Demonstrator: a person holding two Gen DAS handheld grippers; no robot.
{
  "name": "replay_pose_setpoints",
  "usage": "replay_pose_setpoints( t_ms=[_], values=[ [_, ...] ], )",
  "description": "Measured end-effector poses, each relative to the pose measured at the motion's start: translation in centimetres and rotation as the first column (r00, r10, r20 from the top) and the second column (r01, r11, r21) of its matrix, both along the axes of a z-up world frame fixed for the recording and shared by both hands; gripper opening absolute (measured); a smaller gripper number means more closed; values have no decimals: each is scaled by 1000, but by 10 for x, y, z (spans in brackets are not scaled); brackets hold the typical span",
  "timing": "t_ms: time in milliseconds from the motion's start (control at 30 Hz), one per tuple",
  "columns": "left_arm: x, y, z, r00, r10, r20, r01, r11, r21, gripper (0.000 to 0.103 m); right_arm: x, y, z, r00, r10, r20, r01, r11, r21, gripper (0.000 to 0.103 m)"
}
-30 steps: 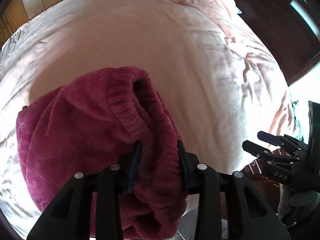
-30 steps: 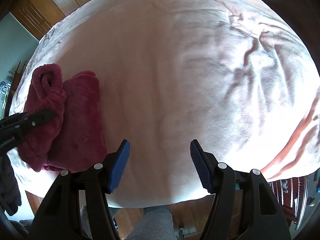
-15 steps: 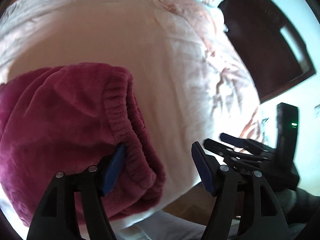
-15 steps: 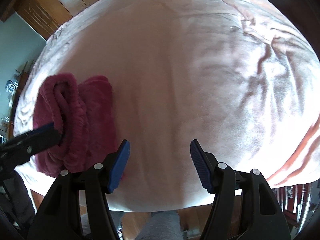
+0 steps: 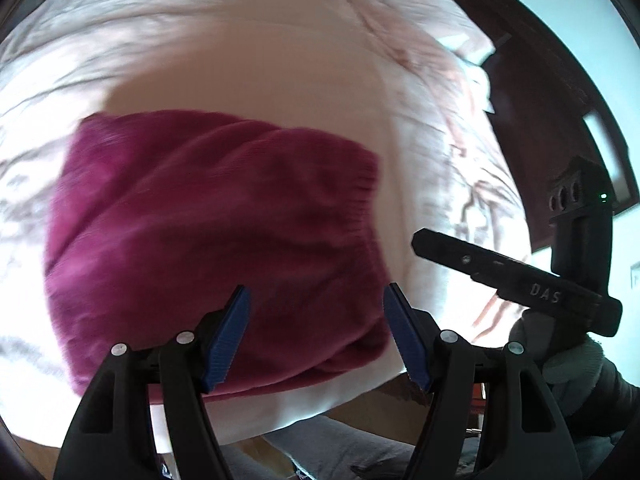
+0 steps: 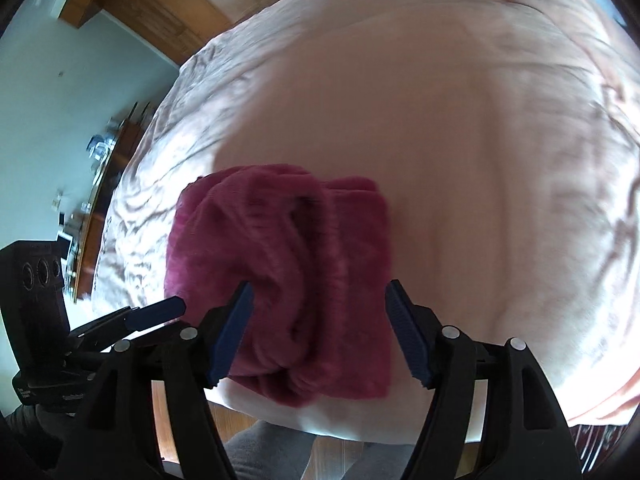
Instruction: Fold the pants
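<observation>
From the left wrist camera, the pants (image 5: 216, 240) lie folded into a thick maroon bundle on the pink bedspread (image 5: 260, 52), close to the bed's near edge. The bundle's long axis runs roughly across the picture, left to right, and its ribbed elastic waistband forms the right-hand end, curving down toward the bed's edge. The left gripper (image 5: 316, 332) hovers above the near part of the pants with its blue pads spread wide; its jaws have just been opening, and the fabric shows between and beyond the pads, with neither pad pressing on it. To the right of the pants, past the waistband, the right gripper (image 5: 516, 276) reaches in over the bedspread, seen side-on, held by a gloved hand (image 5: 568, 356). A dark wooden headboard (image 5: 560, 92) stands beyond the bed, far from the pants.

From the right wrist camera, the same pants (image 6: 296, 276) appear end-on, so the bundle now runs away from the lens, from the bed's near edge toward its middle. The rolled waistband layers face the camera as curved folds. The right gripper (image 6: 316, 330) is poised over the bundle's near end, its jaws standing wide and just opened a little further; the cloth lies behind the gap, gripped by neither pad. Left of the pants, the left gripper (image 6: 154, 314) points toward the bundle's left side, its blue tip just beside the fabric. The person's grey trouser legs (image 6: 276, 452) show below the bed edge.
</observation>
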State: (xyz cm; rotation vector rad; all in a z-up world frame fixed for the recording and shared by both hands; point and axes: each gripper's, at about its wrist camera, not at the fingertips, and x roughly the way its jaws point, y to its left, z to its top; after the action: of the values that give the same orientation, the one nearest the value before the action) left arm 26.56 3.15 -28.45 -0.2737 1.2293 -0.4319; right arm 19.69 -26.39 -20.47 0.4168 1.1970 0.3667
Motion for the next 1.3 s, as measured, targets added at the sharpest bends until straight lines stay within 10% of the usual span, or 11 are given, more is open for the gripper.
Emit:
replay_pose_setpoints(
  t_ms=[267,533,1000,1133,1200,1300],
  values=[
    [-1,35,-22,999,35,-26,-33,995,97,68,22,55,-32,996,40,-74,-47,994,-96,69],
    [-1,37,-63,988,-95,-126,110,987,121,68,15,53,-27,996,21,-86,-35,986,-163,10],
    [-11,-23,-84,890,-433,-139,450,884,128,75,4,26,-71,968,-182,-174,127,950,-286,11],
    [-3,-13,-86,898,-413,-155,430,897,104,75,2,10,-57,960,-203,-191,176,973,-149,32],
    [-2,-12,-80,899,-412,-151,427,900,89,75,1,3,-46,957,-230,-175,219,972,-81,60],
    [0,-5,-70,902,-411,-133,422,903,76,75,9,-2,-30,959,-258,-115,255,966,-44,66]
  ],
)
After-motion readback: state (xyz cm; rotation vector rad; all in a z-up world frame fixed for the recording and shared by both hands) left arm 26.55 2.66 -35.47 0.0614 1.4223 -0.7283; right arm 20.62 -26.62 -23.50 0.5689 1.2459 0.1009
